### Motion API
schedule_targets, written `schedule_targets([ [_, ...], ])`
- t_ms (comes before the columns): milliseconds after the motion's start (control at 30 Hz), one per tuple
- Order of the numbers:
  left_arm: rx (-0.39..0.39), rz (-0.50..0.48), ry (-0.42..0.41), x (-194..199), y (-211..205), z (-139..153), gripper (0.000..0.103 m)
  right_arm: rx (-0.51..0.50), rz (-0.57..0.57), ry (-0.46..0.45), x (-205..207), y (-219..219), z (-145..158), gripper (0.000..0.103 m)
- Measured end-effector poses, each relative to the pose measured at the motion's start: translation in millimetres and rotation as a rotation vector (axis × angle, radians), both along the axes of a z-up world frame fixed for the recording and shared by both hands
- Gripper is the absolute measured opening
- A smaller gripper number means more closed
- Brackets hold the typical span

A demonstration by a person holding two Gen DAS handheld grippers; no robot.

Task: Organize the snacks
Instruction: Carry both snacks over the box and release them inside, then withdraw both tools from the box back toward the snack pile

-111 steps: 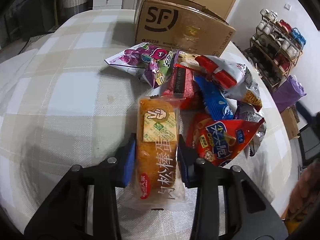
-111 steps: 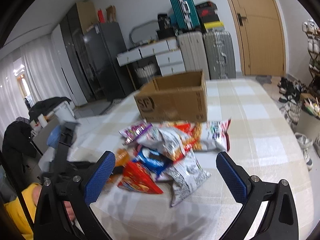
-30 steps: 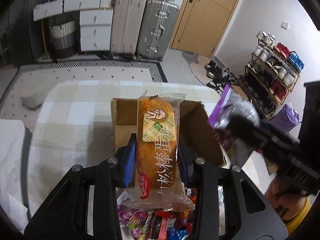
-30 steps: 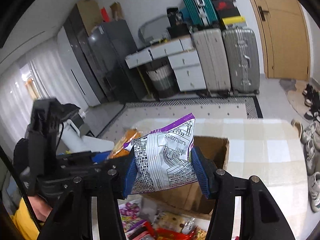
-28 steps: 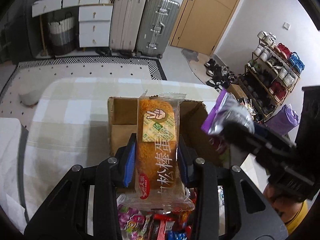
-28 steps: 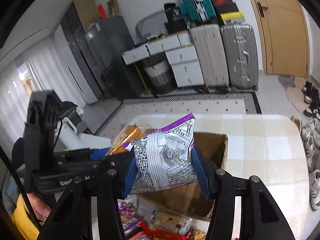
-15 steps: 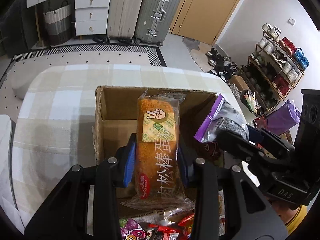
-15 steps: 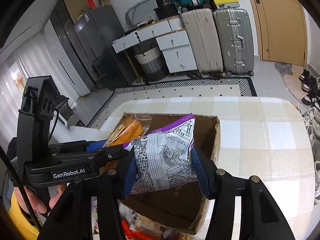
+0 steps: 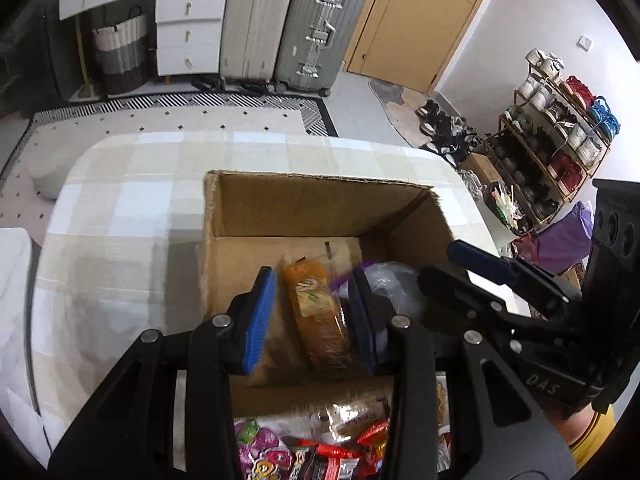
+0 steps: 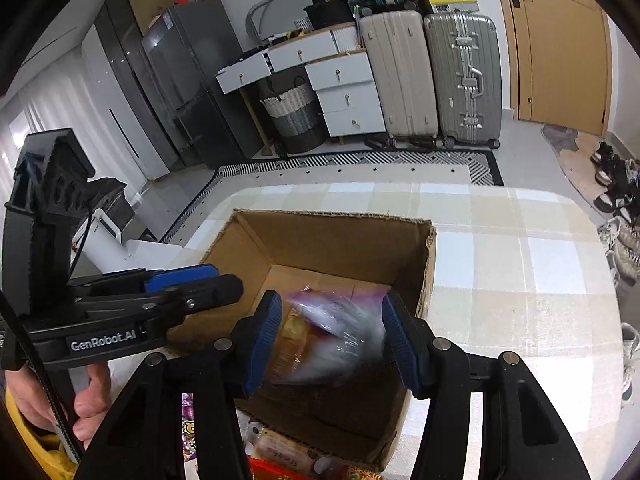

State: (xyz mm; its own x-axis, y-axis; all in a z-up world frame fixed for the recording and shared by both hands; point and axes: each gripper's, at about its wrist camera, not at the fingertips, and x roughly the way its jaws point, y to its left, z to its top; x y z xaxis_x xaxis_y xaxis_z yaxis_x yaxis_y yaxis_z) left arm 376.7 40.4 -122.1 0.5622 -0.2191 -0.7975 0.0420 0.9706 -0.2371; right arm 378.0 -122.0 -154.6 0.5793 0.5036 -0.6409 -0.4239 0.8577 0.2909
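Observation:
An open cardboard box (image 9: 320,208) stands on the checked table (image 9: 120,220). An orange cake packet (image 9: 316,312) lies down inside it, small and clear of the blue pads of my left gripper (image 9: 312,320), which hangs open above. Beside it a purple and white snack bag (image 9: 386,280) sits in the box. In the right wrist view that bag (image 10: 336,332) is blurred and dropping between the pads of my right gripper (image 10: 332,340), which is open over the box (image 10: 340,240). The cake packet (image 10: 294,344) shows under it.
Several loose snack packets (image 9: 312,452) lie on the table in front of the box. My right gripper (image 9: 438,262) reaches in from the right, my left gripper (image 10: 228,280) from the left, held by a hand (image 10: 92,400). Suitcases (image 9: 288,24) and a shoe rack (image 9: 560,128) stand on the floor beyond.
Both grippers came down over the open box. The cake packet and the purple bag have left the pads and dropped inside.

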Motion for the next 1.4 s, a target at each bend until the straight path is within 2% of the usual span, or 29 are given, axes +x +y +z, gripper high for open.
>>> schedule_targets([
  [133,0.029,0.002,-0.048,-31,-3,20,0.035,0.004,-0.003,-0.036,-14,-2,14,0.055],
  [267,0.075,-0.001,-0.118,-73,-9,48,0.043,0.041,-0.001,-0.078,-42,-10,38,0.055],
  [533,0.091,0.01,-0.215,-158,-20,94,0.058,0.078,0.01,-0.19,-121,-26,81,0.057],
  [667,0.087,0.019,-0.269,-205,-24,117,0.065,0.098,0.008,-0.251,-165,-35,98,0.073],
  [800,0.091,0.037,-0.324,-252,-26,138,0.075,0.107,0.002,-0.318,-211,-42,111,0.073],
  [900,0.113,0.049,-0.368,-288,-29,151,0.078,0.14,-0.003,-0.357,-246,-50,116,0.078],
  [967,0.122,0.056,-0.391,-310,-32,158,0.079,0.152,-0.01,-0.38,-264,-54,117,0.085],
  [1133,0.096,0.079,-0.42,-356,-29,166,0.08,0.263,-0.025,-0.363,-300,-68,112,0.091],
  [1300,0.13,0.085,-0.441,-395,-30,168,0.081,0.25,-0.054,-0.39,-331,-73,102,0.095],
  [1400,0.122,0.082,-0.447,-413,-31,165,0.081,0.249,-0.05,-0.399,-343,-74,97,0.097],
])
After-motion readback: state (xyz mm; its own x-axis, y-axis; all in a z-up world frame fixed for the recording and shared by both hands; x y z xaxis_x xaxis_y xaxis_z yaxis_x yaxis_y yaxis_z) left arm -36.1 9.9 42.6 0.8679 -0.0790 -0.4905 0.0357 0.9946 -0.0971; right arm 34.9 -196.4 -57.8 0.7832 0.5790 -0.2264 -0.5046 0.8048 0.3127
